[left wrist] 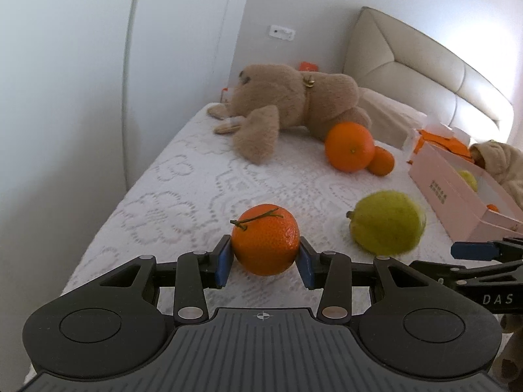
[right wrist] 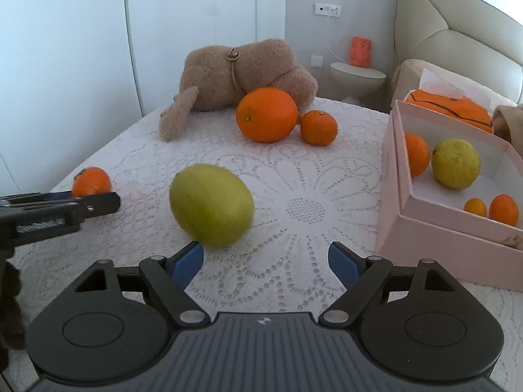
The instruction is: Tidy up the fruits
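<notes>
Both grippers differ: the left gripper (left wrist: 265, 258) pinches a stemmed mandarin (left wrist: 265, 239) low over the lace bedspread (left wrist: 183, 183), the right gripper (right wrist: 266, 261) gapes beside a green lemon (right wrist: 211, 205), which could roll away if nudged.

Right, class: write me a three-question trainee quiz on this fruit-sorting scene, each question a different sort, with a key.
1. True or false: the left gripper is shut on the stemmed mandarin.
2. How many fruits lie in the pink box?
3. The right gripper faces which fruit? A) big orange B) green lemon C) small mandarin

Key: 1 true; 2 four; 3 B
</notes>
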### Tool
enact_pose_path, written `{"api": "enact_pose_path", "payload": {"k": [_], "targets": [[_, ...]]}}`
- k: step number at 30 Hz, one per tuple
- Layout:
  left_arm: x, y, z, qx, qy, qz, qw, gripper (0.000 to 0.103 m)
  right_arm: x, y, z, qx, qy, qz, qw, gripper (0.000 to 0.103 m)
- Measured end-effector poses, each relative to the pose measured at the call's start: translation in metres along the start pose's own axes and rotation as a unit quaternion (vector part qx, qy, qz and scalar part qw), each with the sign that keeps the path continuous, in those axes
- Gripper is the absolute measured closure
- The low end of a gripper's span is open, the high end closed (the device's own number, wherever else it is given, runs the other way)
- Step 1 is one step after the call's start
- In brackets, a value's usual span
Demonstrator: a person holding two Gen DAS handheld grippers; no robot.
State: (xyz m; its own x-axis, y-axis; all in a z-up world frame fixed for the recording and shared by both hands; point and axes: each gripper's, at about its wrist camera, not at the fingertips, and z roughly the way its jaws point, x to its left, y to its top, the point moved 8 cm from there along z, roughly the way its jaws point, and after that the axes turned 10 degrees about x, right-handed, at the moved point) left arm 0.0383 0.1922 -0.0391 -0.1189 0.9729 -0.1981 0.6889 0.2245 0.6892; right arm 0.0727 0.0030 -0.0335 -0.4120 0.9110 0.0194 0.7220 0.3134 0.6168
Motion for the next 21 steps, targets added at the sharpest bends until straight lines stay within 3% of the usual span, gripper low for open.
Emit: {"api": "enact_pose_path", "payload": {"k": [13,21], "targets": [[-0.001,-0.005,0.001,0.001,0.01,0.011,0.9999,0.057,0.026,0.01,0.011,-0.006,0.01,-0.036,0.999,0.018],[-0.004,-0.006,0.001,0.001,0.019,0.021,0.9996,0.057,0.024,0.012,0.016,-0.011,-0.019,-0.061,0.998,0.018]]}}
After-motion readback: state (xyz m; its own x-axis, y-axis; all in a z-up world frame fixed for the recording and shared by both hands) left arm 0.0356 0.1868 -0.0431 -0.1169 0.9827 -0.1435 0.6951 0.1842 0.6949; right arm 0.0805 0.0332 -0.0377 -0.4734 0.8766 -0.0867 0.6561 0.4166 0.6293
